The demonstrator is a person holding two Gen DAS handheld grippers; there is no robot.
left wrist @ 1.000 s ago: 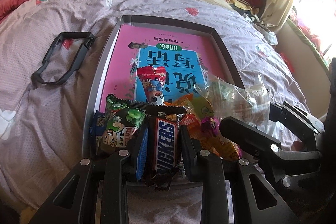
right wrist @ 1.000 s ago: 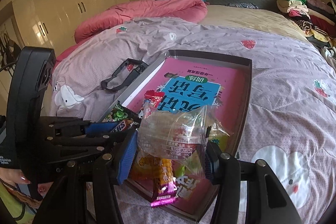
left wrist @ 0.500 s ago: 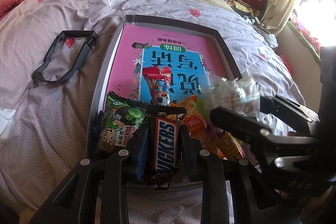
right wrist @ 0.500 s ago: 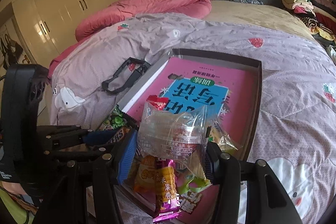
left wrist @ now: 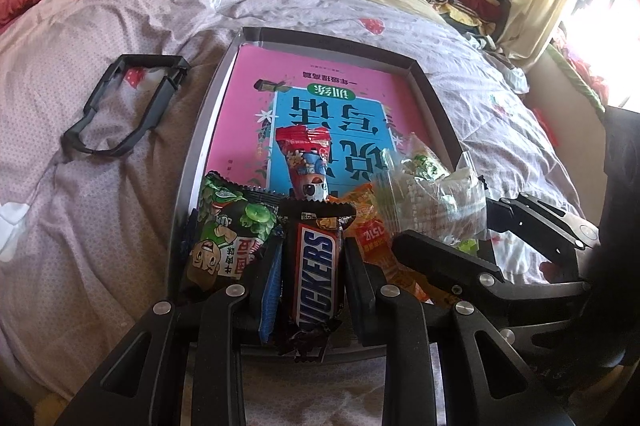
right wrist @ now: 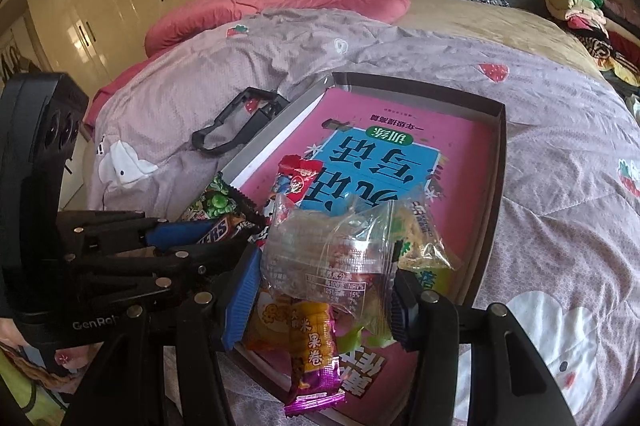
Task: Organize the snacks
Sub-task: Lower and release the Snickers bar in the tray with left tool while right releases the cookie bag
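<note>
1. Lilac quilt (left wrist: 120,210) spreads under both my tools, with a rolled pink blanket (right wrist: 280,2) far ahead of them at the head of the bed.
2. Ahead of both tools I see the shallow grey tray (left wrist: 200,146) lying on the quilt, its floor covered by a pink and blue book (left wrist: 320,106).
3. Off to the left of my left gripper (left wrist: 310,266), a black plastic frame (left wrist: 124,106) lies on the quilt outside the tray.
4. My right gripper (right wrist: 320,290) is clamped on a clear plastic snack bag (right wrist: 336,254), which is lifted above the tray's near end.
5. My left gripper is clamped on a Snickers bar (left wrist: 318,266) at the tray's near edge.
6. Just left of that bar I see a green pea-snack packet (left wrist: 228,230).
7. Directly beyond the bar lies a red and blue packet (left wrist: 306,162).
8. Below the clear bag, an orange packet (right wrist: 272,322) and a yellow and purple corn-roll packet (right wrist: 316,358) lie in the tray.
</note>
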